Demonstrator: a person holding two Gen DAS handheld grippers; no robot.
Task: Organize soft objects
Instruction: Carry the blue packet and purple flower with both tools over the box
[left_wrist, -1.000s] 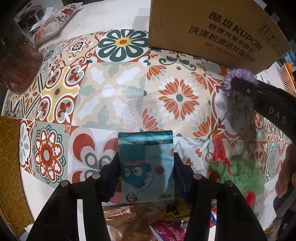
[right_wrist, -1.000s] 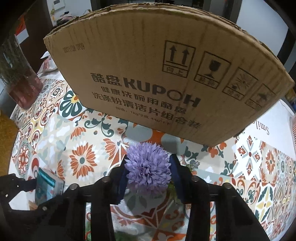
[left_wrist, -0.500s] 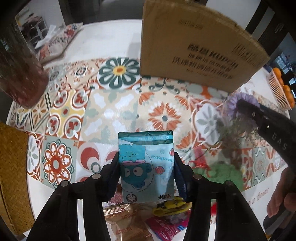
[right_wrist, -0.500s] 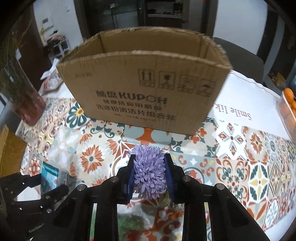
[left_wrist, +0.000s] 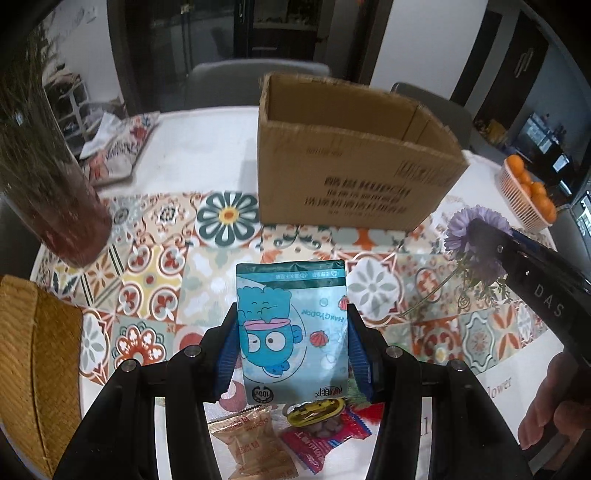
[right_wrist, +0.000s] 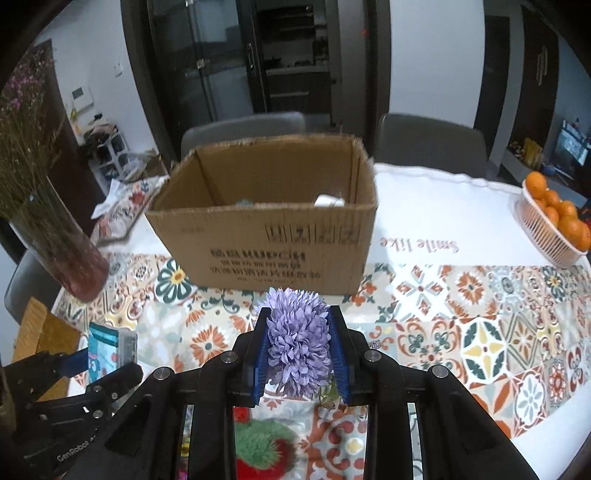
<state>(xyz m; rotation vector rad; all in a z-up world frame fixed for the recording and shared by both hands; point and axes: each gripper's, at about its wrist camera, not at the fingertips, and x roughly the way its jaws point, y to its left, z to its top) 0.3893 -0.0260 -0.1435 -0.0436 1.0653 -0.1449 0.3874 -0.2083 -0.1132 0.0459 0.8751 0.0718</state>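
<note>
Pouch (left_wrist: 291, 328) clamped in left hand-held gripper (left_wrist: 291, 343) | purple flower (right_wrist: 297, 345) clamped in right hand-held gripper (right_wrist: 299, 350) | both short of cardboard box (right_wrist: 273, 221) | risk: early release drops them in front of box; flower stem may snag box rim

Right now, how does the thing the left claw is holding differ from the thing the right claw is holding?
The left claw grips a blue cartoon pouch: flat, glossy, rectangular, printed. The right claw grips a purple flower: round, frilly, many-petalled, with a thin stem trailing below. The pouch stands wide between its fingers, while the flower is squeezed narrower. Both are clamped off the table, facing the open cardboard box.
</note>
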